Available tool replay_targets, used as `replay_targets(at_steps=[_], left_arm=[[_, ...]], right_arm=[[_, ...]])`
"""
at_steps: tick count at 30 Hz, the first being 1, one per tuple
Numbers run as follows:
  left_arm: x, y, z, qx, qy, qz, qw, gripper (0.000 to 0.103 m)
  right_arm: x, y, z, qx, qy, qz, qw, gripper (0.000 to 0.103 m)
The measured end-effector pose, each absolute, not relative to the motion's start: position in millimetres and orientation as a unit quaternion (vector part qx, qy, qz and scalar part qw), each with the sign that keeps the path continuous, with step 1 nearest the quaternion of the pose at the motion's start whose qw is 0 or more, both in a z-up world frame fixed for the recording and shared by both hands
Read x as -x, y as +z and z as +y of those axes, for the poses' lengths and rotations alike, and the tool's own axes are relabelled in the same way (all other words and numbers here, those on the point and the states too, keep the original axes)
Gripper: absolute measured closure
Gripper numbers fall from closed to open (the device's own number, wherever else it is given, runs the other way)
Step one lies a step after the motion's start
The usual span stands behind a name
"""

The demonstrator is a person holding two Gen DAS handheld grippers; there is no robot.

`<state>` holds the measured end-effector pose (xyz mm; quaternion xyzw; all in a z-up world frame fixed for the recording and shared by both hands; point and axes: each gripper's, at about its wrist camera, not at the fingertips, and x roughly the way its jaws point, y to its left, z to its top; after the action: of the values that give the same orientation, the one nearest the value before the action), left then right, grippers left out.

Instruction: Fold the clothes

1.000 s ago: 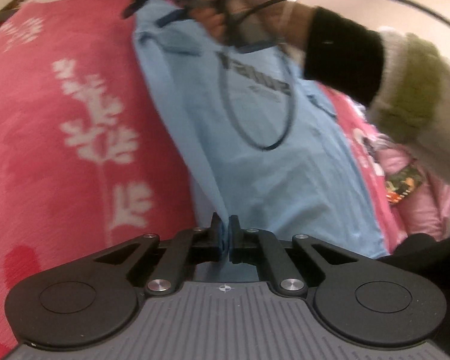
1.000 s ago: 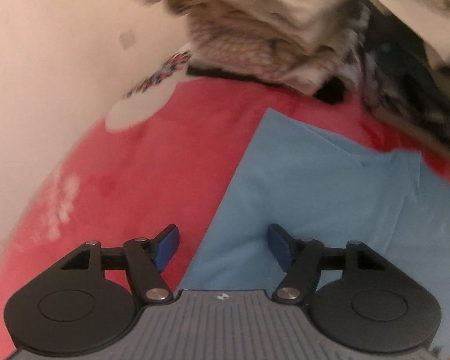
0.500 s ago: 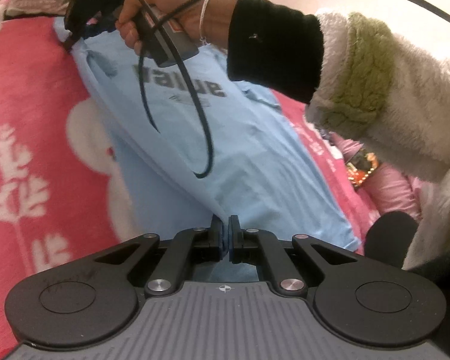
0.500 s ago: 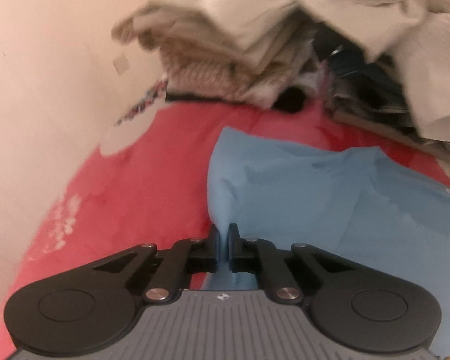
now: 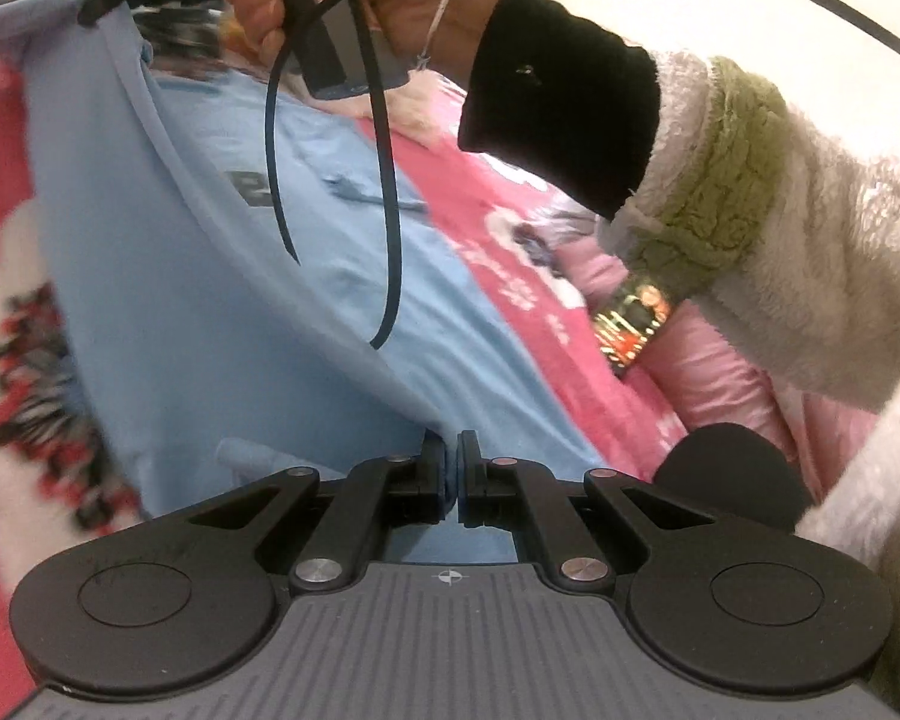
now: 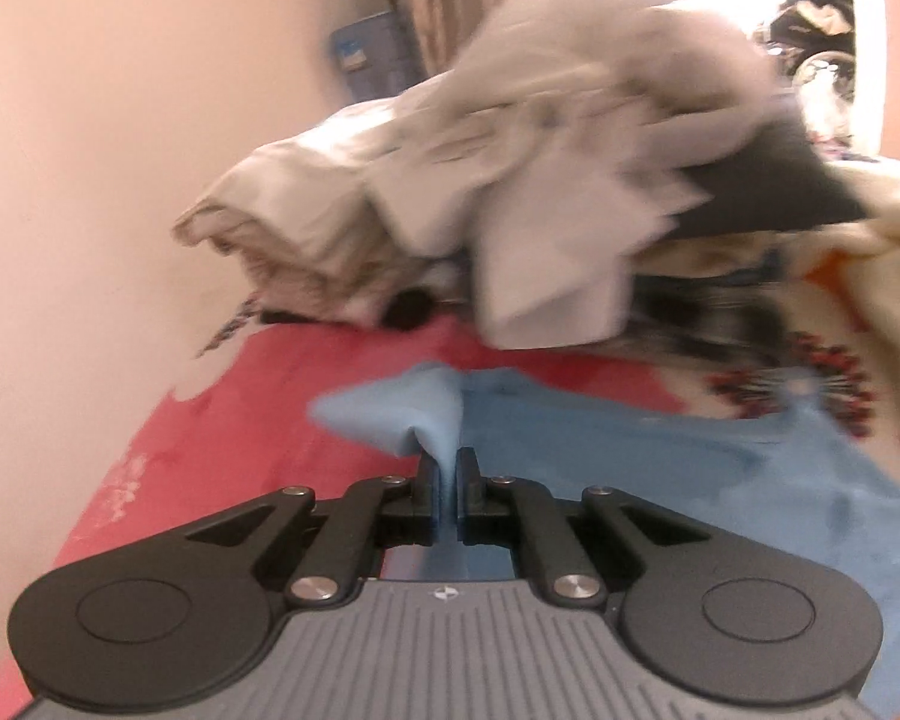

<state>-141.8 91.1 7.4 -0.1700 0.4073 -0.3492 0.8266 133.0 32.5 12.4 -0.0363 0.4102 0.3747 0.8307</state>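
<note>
Pink floral blanket [image 5: 6,138] under blue shirt [image 5: 210,312]; left tongs [image 5: 452,468], right tongs [image 6: 447,480] both pinching shirt.

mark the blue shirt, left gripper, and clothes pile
blue shirt [image 5: 222,324]: left wrist view, flat middle.
left gripper [image 5: 452,468]: left wrist view, between fingertips.
clothes pile [image 6: 534,180]: right wrist view, pale top garment.

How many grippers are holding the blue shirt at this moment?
2. The left gripper is shut on the blue shirt at its near edge. The right gripper is shut on a bunched corner at the far end, in front of the clothes pile.
</note>
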Motion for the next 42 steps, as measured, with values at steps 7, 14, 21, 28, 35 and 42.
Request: replay_targets(at_steps=[7, 14, 21, 28, 35, 42], left_arm=[[104.2, 1.5, 42.5, 0.154, -0.400, 0.418, 0.801, 0.102], [74.1, -15.9, -0.2, 0.147, -0.432, 0.441, 0.773, 0.102], [53.7, -24.3, -25.4, 0.146, -0.462, 0.444, 0.754, 0.102], [47.2, -41.2, -44.0, 0.137, -0.470, 0.461, 0.740, 0.102], [47.7, -51.8, -53.7, 0.115, -0.463, 0.472, 0.741, 0.101], [53.0, -54.7, -62.3, 0.096, -0.443, 0.477, 0.753, 0.086]], right_arm=[[-169.2, 10.5, -54.2, 0.012, 0.328, 0.415, 0.848, 0.097], [-191.1, 5.6, -117.9, -0.017, 0.304, 0.417, 0.856, 0.097], [-206.9, -4.3, -162.3, -0.037, 0.283, 0.422, 0.861, 0.097], [-217.4, -41.1, -186.4, -0.059, 0.243, 0.453, 0.856, 0.092], [-158.7, -9.2, -259.1, -0.173, 0.228, 0.395, 0.873, 0.062], [-55.7, 61.3, -348.2, -0.276, 0.229, 0.272, 0.893, 0.060]])
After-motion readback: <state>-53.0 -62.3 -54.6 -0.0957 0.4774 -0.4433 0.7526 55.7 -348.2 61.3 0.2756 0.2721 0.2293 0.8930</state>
